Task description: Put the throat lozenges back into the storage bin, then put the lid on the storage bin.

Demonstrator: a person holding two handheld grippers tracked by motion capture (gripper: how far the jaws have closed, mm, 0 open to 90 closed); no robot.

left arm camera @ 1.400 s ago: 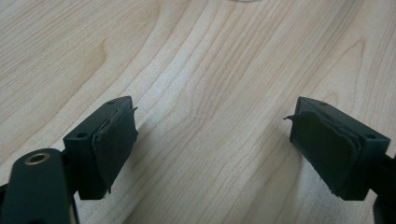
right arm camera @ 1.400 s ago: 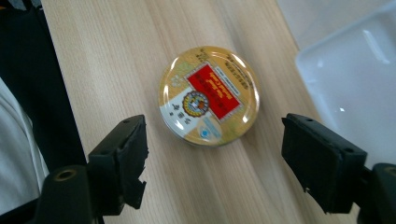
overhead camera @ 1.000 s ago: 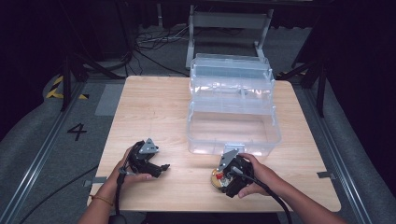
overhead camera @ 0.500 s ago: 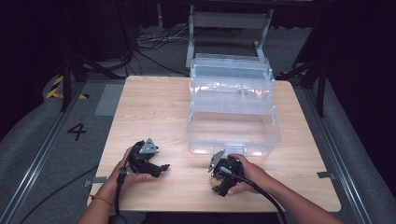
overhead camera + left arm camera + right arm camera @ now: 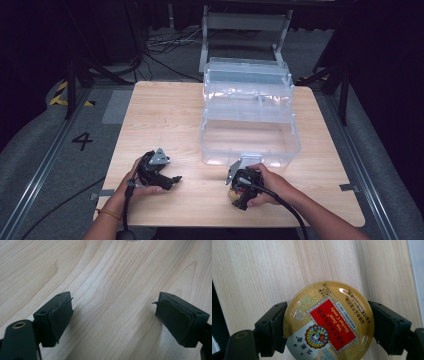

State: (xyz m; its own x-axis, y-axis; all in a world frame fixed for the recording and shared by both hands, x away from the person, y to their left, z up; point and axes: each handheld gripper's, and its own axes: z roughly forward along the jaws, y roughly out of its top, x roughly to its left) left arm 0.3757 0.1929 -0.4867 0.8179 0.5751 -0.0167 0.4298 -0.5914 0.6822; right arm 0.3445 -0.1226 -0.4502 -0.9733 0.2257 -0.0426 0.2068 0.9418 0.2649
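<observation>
At the near edge of the desk (image 5: 165, 125) the right gripper (image 5: 239, 192) has its jaws clamped on a round gold candy tin (image 5: 328, 321), one jaw against each side of it; the tin's red label reads "Nin Jiom Herbal Candy" in the right gripper view, with the wood grain of the desk close behind it. In the high view the tin (image 5: 233, 191) peeks out under the right hand (image 5: 265, 187), low over the front right part of the desk. Well to the left, the left gripper (image 5: 172, 181) rests in the left hand (image 5: 137, 177) with its jaws spread wide and nothing between them, only bare wood showing past them. Just beyond the right gripper stands a clear plastic box (image 5: 250, 135) with stepped open trays, the nearest thing in front of the tin. The desk is pale wood. Around it lies grey floor (image 5: 45, 150) marked with a "4", cables and metal frames farther back in a dark room
</observation>
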